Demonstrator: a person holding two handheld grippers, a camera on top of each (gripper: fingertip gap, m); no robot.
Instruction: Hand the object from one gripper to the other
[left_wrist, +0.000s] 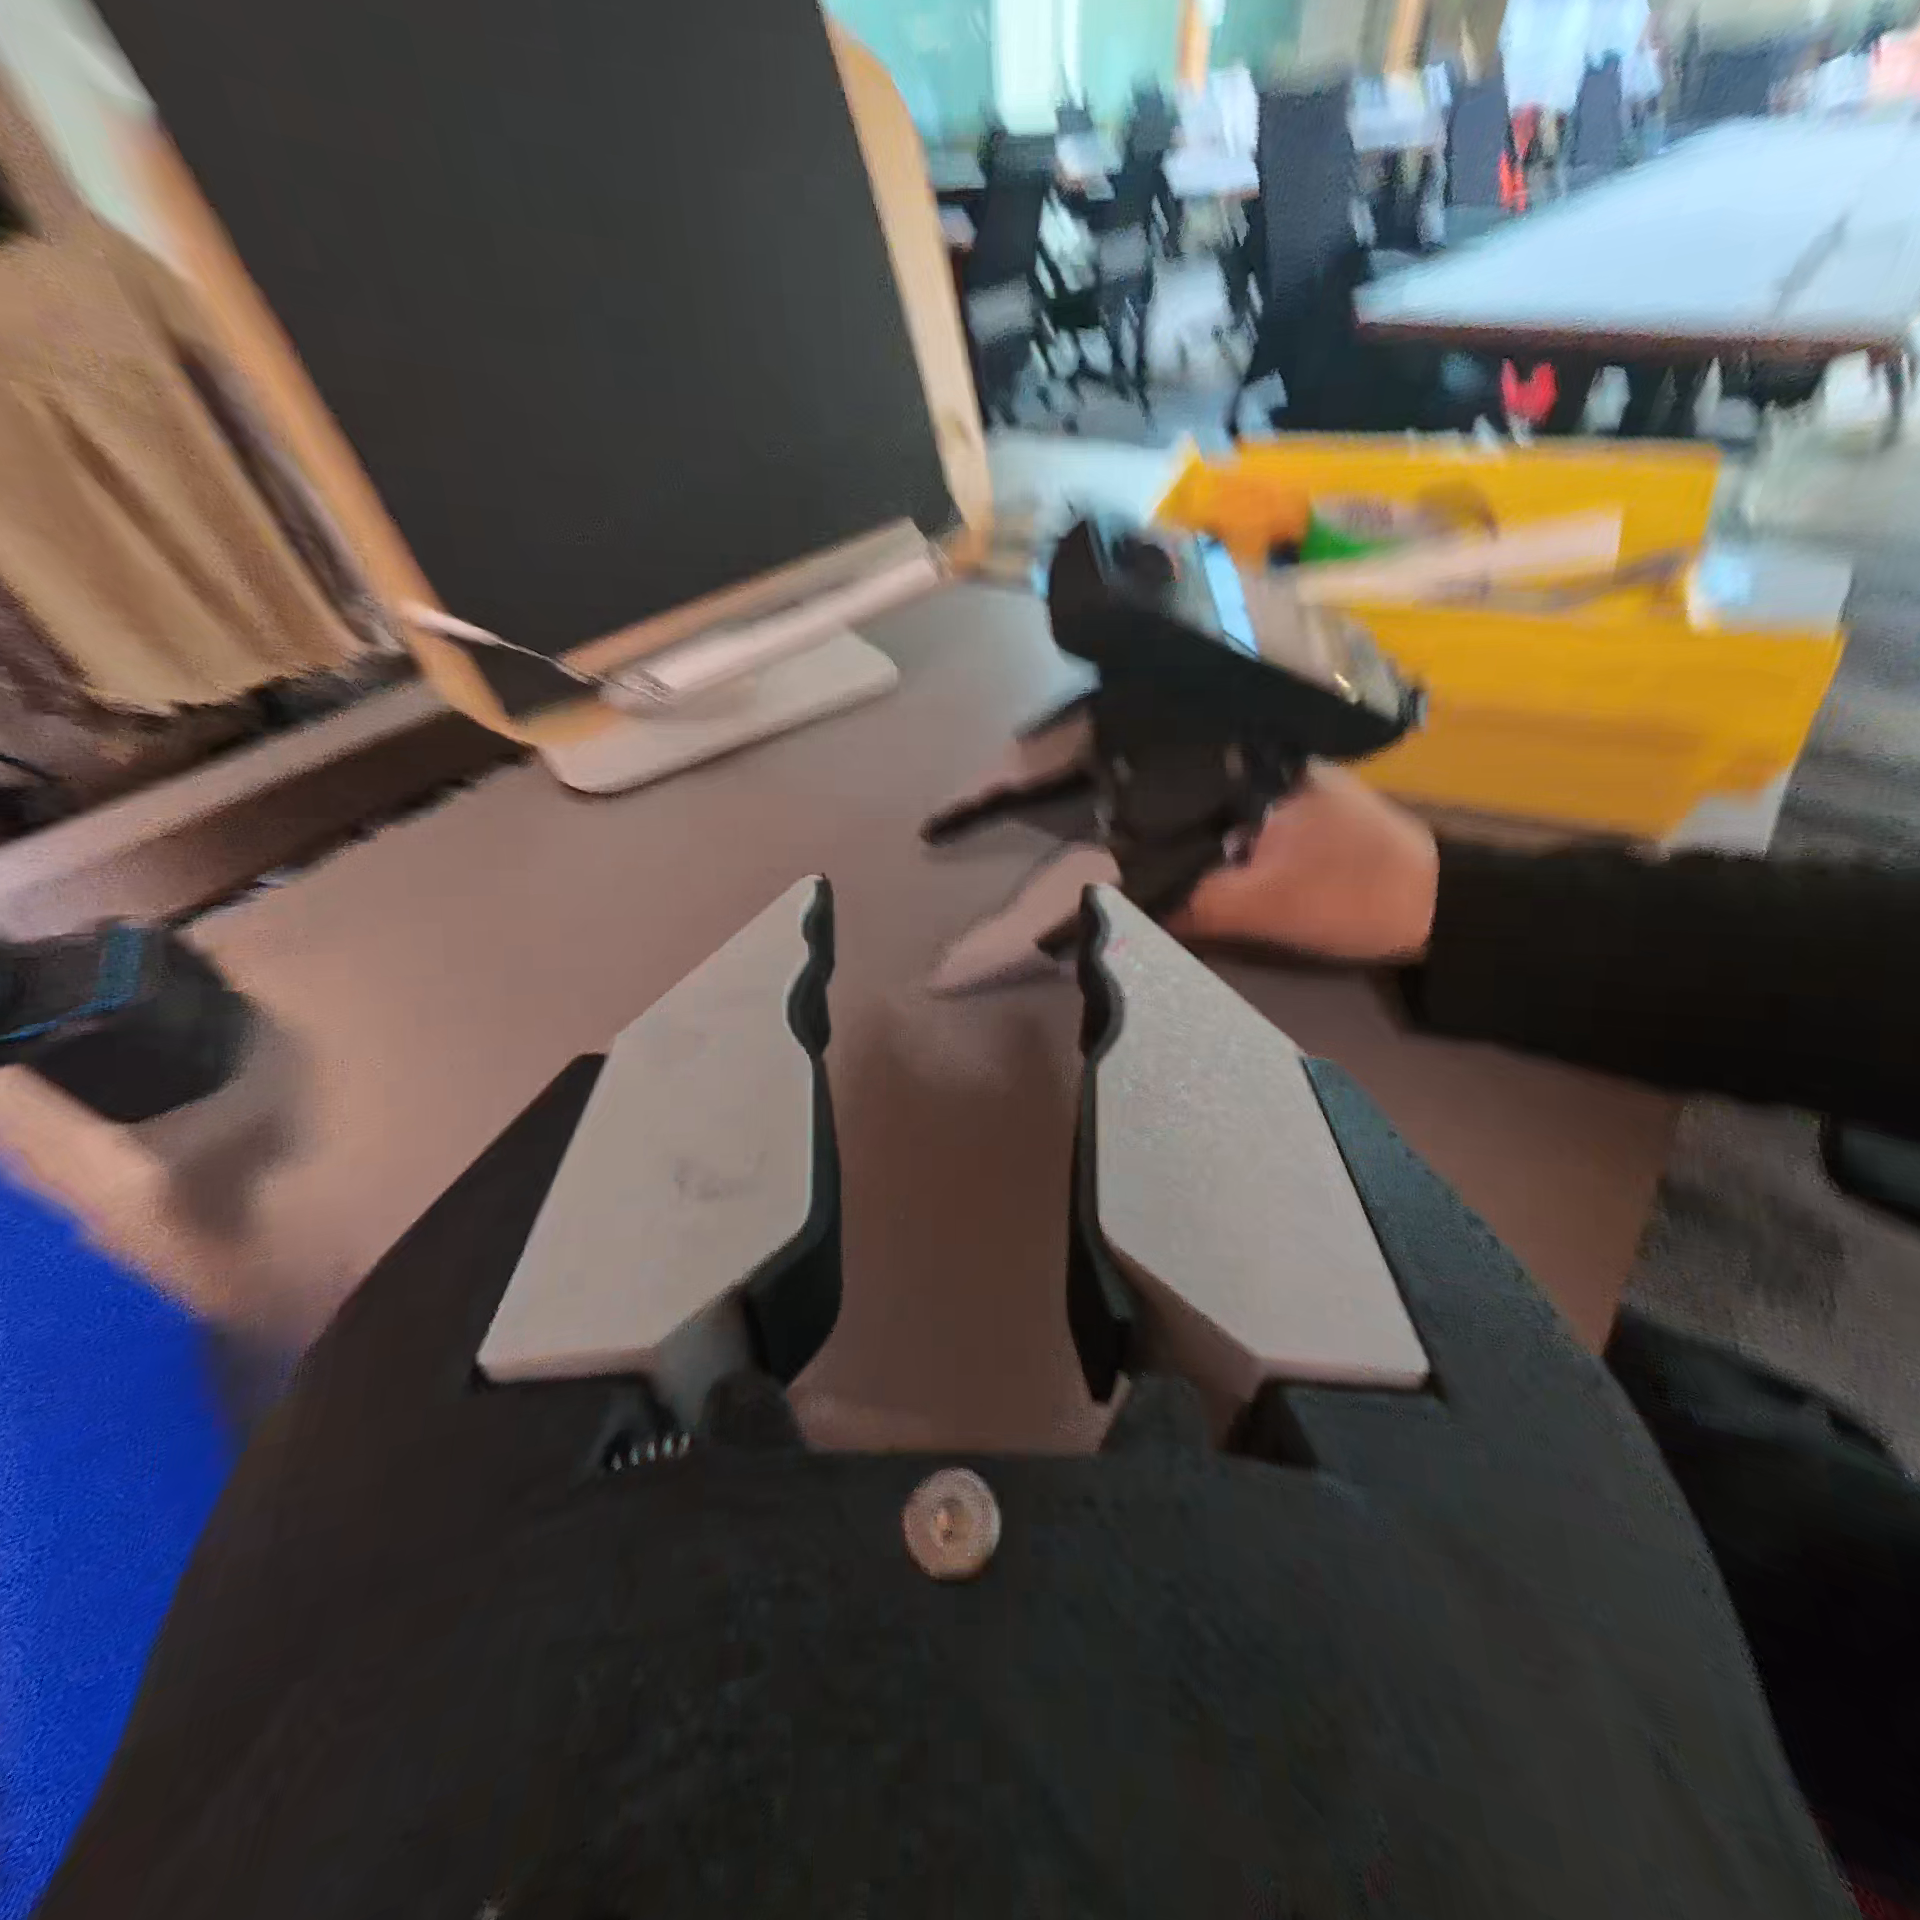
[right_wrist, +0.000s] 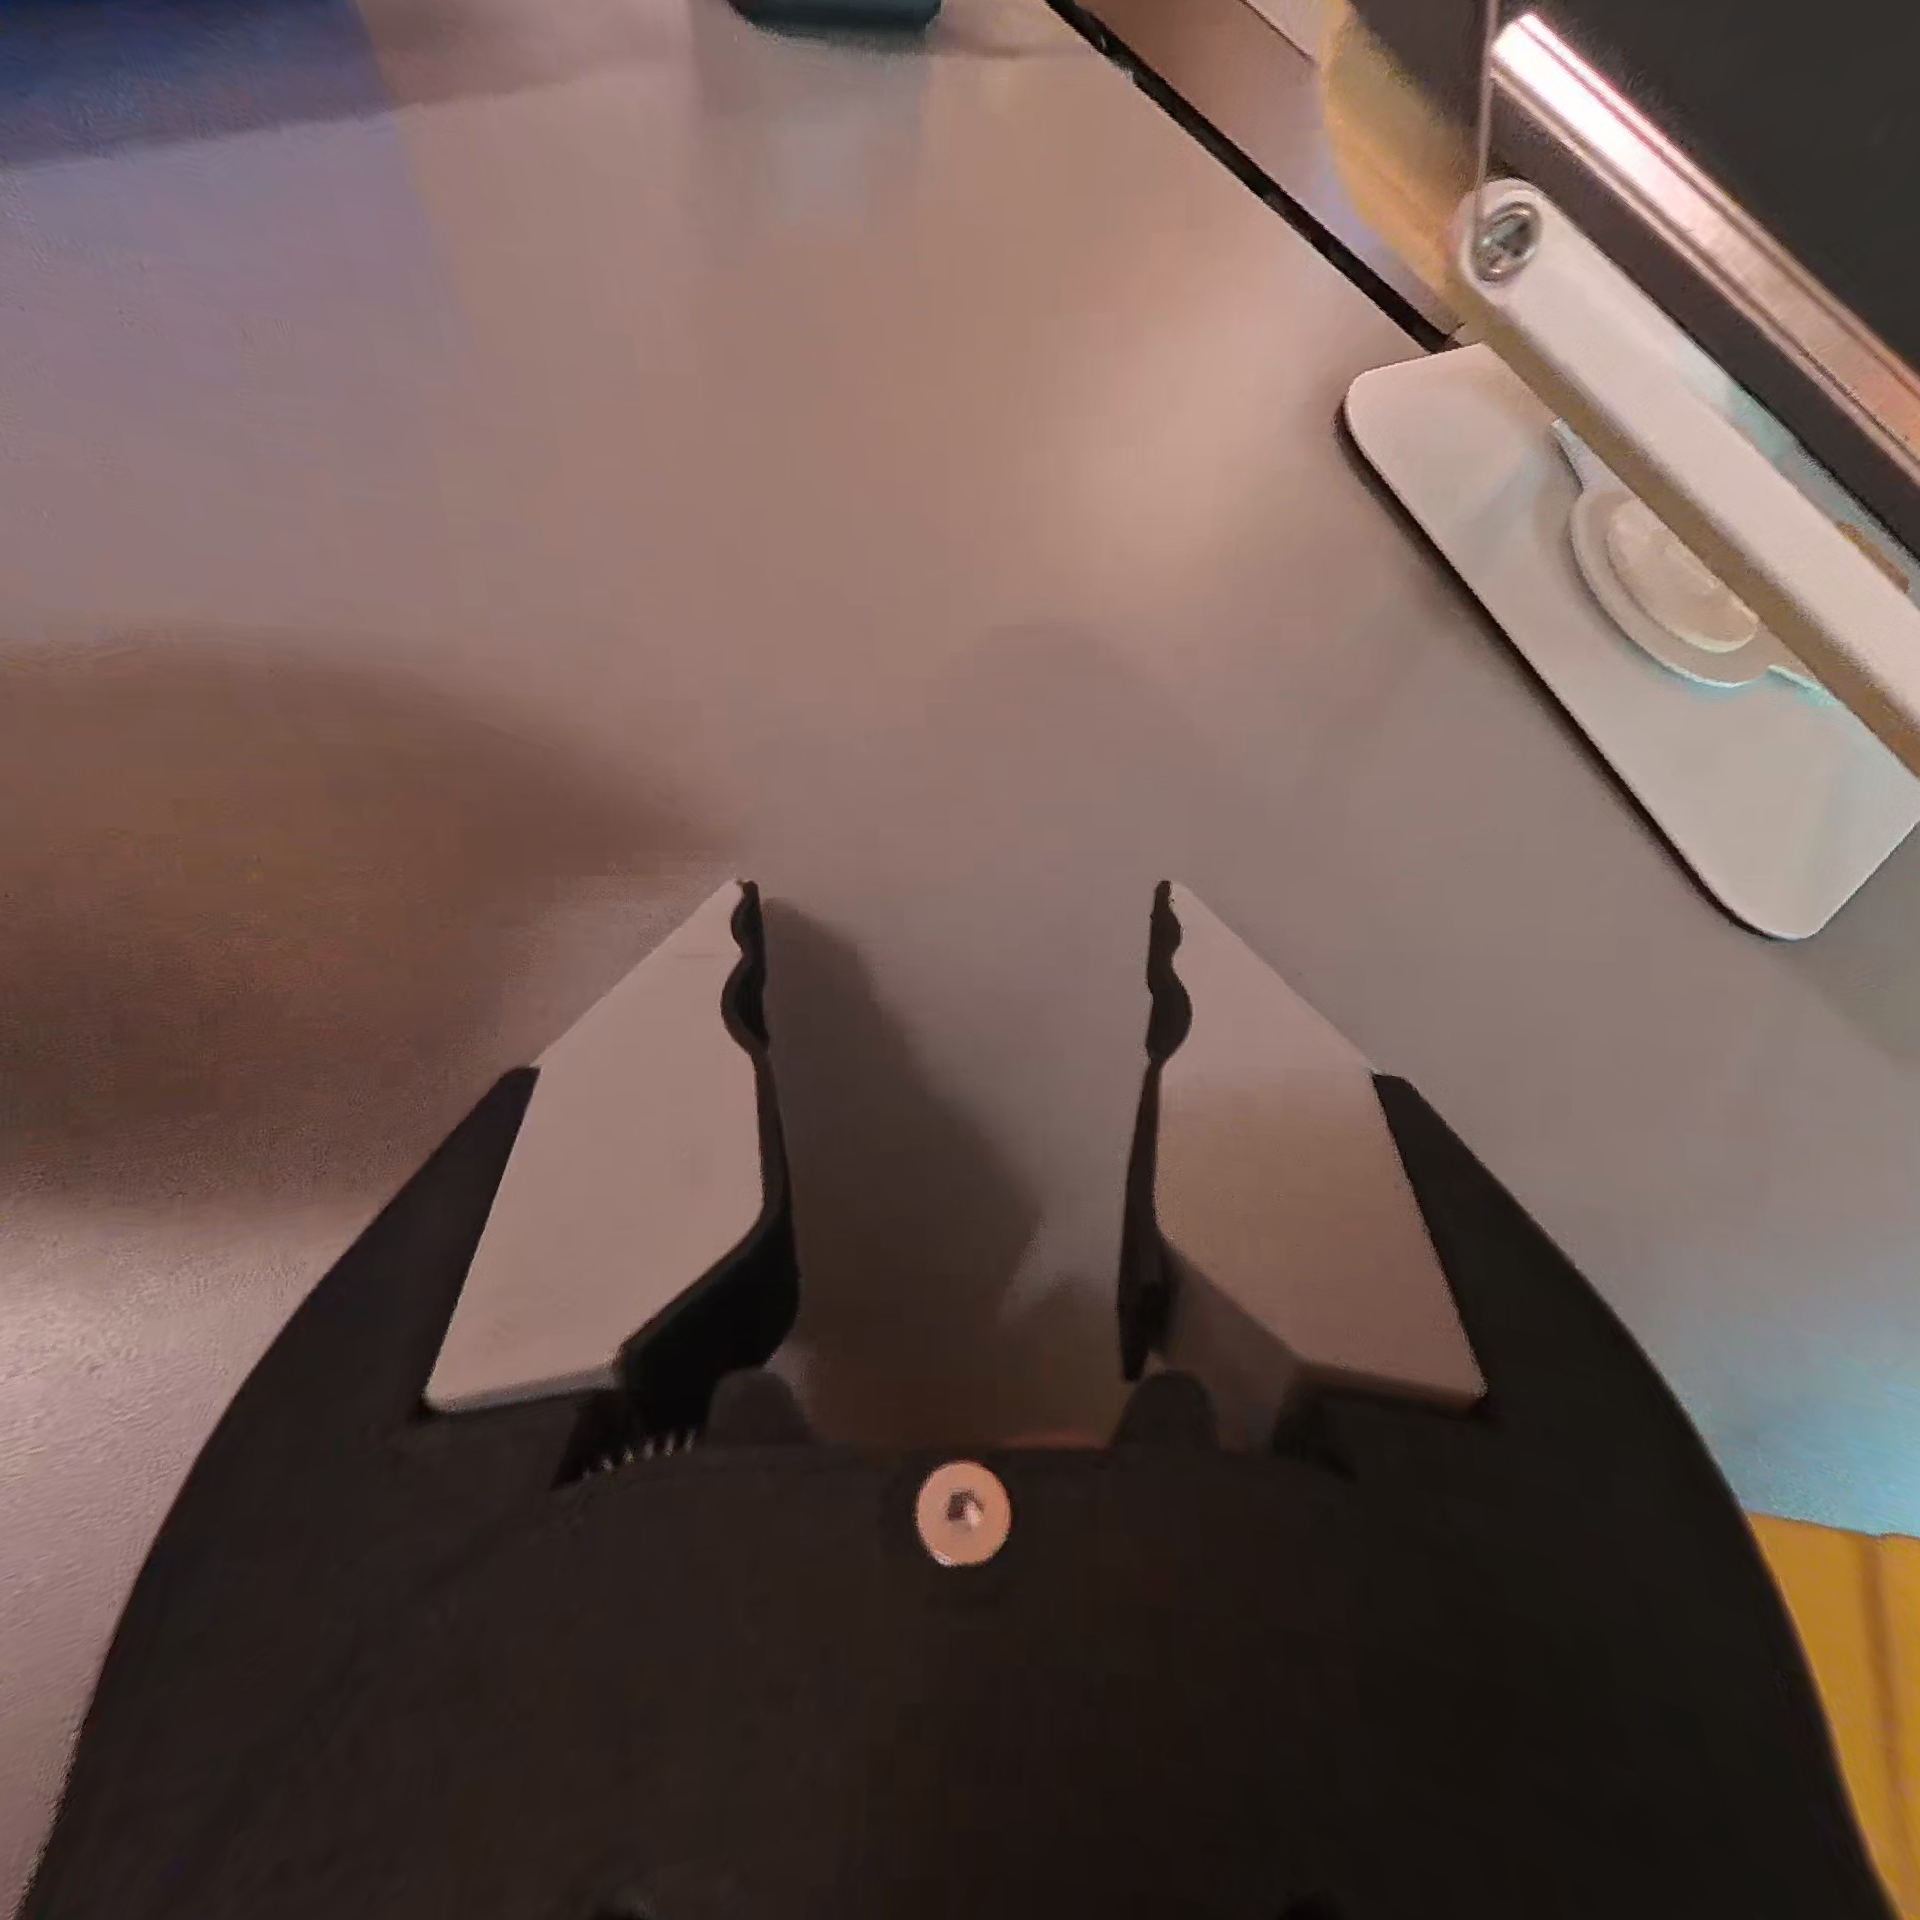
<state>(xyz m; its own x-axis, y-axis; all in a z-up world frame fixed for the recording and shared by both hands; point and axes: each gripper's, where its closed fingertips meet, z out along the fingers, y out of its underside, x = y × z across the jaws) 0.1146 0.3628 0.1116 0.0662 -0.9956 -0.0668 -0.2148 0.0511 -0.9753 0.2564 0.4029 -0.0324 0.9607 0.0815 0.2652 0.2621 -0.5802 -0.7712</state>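
My left gripper (left_wrist: 956, 914) is open and empty above the brown table (left_wrist: 582, 935). My right gripper (right_wrist: 956, 904) is open and empty, low over the same table (right_wrist: 727, 468). It also shows in the left wrist view (left_wrist: 971, 894), held by a hand in a black sleeve, fingers pointing left just beyond my left fingertips. A blurred dark object with a blue edge (left_wrist: 114, 997) lies on the table at the far left, apart from both grippers. A dark object (right_wrist: 831, 6) is cut off by the top edge of the right wrist view.
A dark monitor (left_wrist: 540, 291) on a pale flat stand base (left_wrist: 748, 707) stands at the back; the base also shows in the right wrist view (right_wrist: 1558, 665). A yellow box (left_wrist: 1558, 675) with several items sits at the right. Blue fabric (left_wrist: 83, 1455) is at the lower left. One gripper's finger ends stand about 20 cm off the other's.
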